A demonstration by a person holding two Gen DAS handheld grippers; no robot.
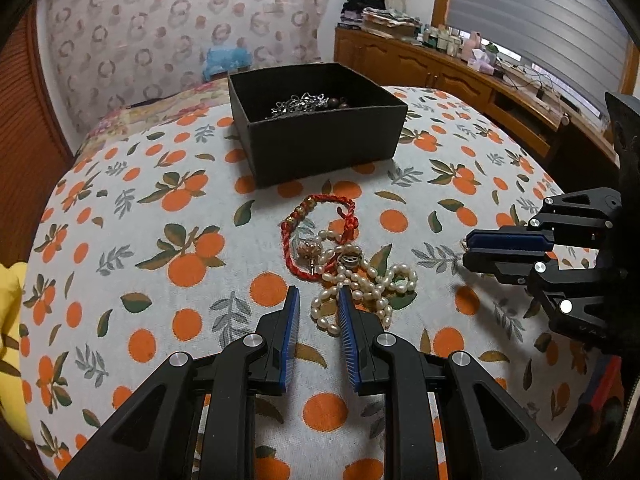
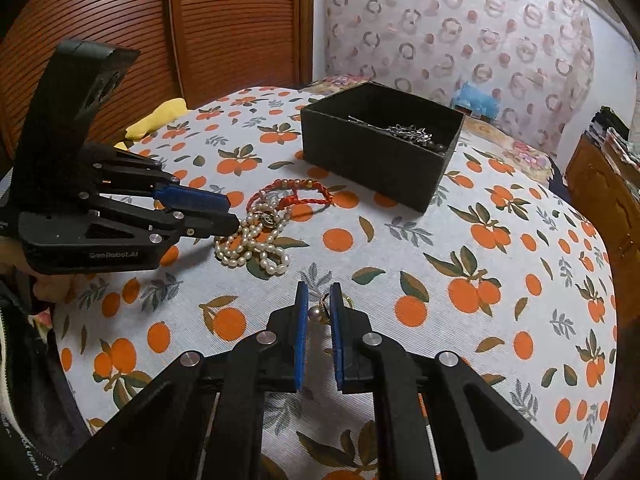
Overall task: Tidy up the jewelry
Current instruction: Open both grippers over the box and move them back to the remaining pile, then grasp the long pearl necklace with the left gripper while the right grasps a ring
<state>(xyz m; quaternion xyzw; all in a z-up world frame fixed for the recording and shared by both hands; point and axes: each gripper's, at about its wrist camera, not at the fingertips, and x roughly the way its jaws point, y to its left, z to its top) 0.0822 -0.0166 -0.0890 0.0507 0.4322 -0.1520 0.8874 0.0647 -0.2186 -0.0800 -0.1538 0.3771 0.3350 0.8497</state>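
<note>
A black open box (image 1: 320, 136) holding silver and dark bead jewelry (image 1: 304, 102) stands on the orange-print cloth; it also shows in the right wrist view (image 2: 376, 156). In front of it lies a pile: a red braided bracelet (image 1: 316, 204), a white pearl necklace (image 1: 360, 284) and small charms. My left gripper (image 1: 318, 296) is open, its fingertips straddling the near end of the pearls (image 2: 252, 248). My right gripper (image 2: 318, 294) is open around a gold ring with a pearl (image 2: 322, 312) lying on the cloth.
A table (image 1: 120, 240) covered in orange-fruit cloth carries everything. A yellow cloth (image 2: 160, 118) lies at its far left edge. A wooden sideboard (image 1: 460, 76) with clutter stands at the right. A louvred wooden door (image 2: 200, 20) is behind.
</note>
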